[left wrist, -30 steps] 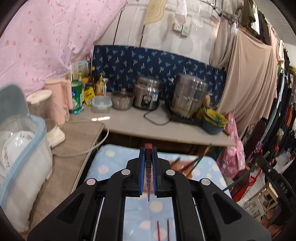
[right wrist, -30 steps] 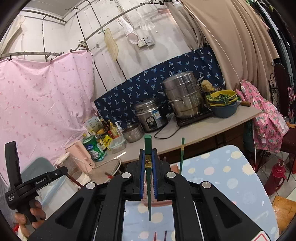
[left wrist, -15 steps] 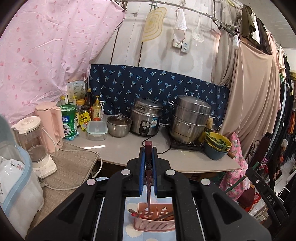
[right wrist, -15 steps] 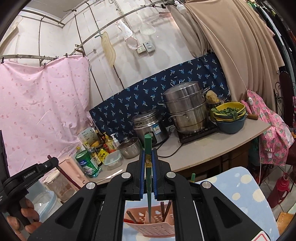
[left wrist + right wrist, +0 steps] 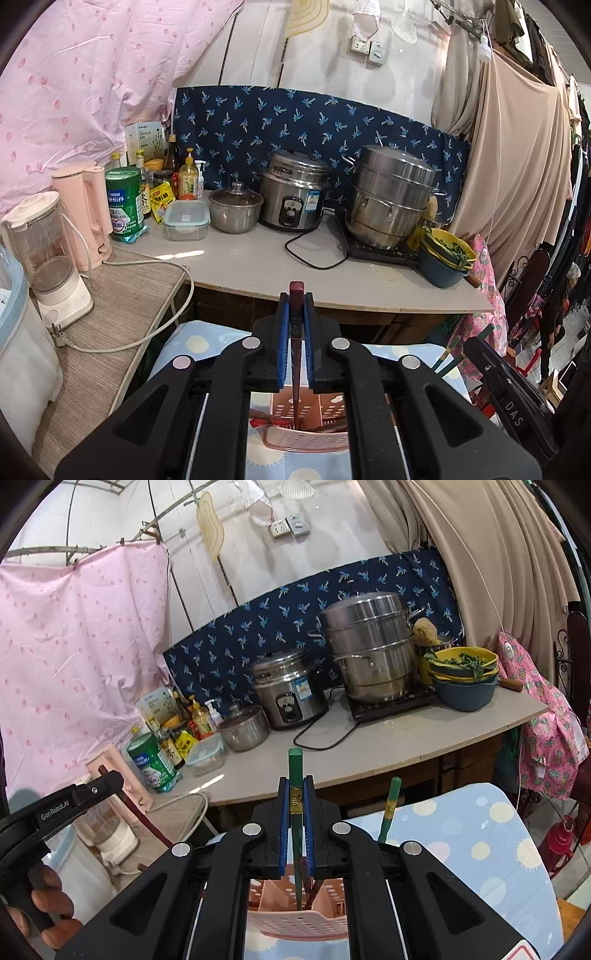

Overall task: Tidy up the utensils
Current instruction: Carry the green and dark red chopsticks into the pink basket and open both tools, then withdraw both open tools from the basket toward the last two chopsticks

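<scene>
My left gripper (image 5: 296,341) is shut on a dark red chopstick (image 5: 296,321) that stands upright, its lower tip reaching down into the pink perforated utensil basket (image 5: 306,441). In the right wrist view my right gripper (image 5: 296,825) is shut on a green chopstick (image 5: 294,771), also upright, with its point inside the same pink basket (image 5: 295,925). A second green chopstick (image 5: 388,806) sticks up out of the basket to the right. The left gripper's handle (image 5: 55,808) shows at the left, held by a hand.
The basket stands on a table with a blue polka-dot cloth (image 5: 480,834). Behind runs a counter (image 5: 258,266) with a rice cooker (image 5: 295,194), steel steamer pot (image 5: 388,195), bowls, jars, a kettle and blender (image 5: 48,254). A power cord (image 5: 147,332) drapes off the side shelf.
Both grippers moved forward and down with their chopsticks. The pink basket now lies right beneath the jaws, and both chopstick tips have entered it.
</scene>
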